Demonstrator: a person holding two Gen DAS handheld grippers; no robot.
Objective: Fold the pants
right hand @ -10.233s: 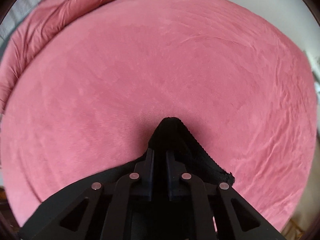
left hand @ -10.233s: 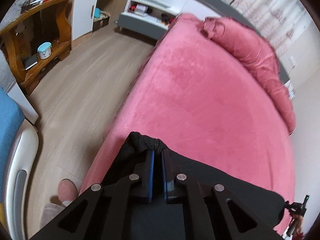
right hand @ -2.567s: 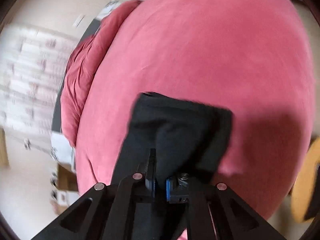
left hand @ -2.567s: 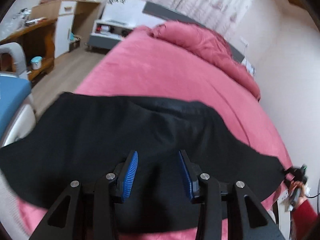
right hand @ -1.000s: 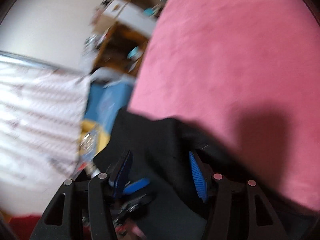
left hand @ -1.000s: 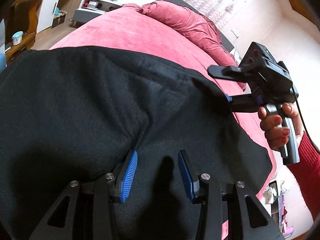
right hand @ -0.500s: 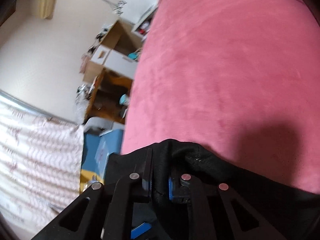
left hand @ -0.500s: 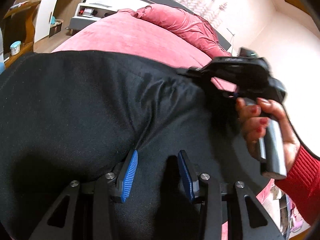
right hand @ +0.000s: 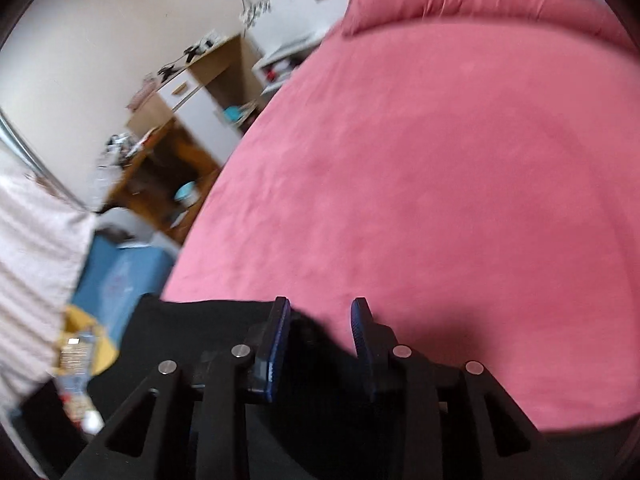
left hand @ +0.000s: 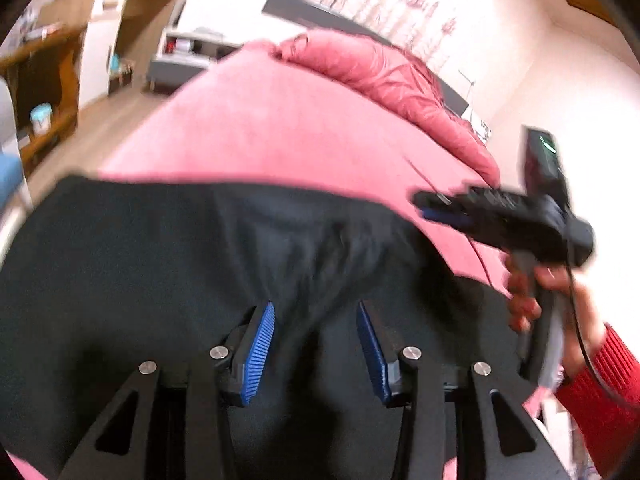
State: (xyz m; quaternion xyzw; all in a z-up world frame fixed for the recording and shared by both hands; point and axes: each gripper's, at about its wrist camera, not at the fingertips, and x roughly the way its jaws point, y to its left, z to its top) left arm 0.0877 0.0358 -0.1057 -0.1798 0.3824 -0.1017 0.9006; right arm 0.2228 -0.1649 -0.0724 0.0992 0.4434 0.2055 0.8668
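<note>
pants: black pants lie spread across the near part of the pink bed, with creases gathered toward the middle.
edges: their far edge runs straight across the bed; the pink cover beyond it is bare up to the bunched duvet.
left gripper: jaws spread, the cloth below and between them, nothing pinched.
right gripper: jaws spread, over the pants' far edge, gripping nothing.
</note>
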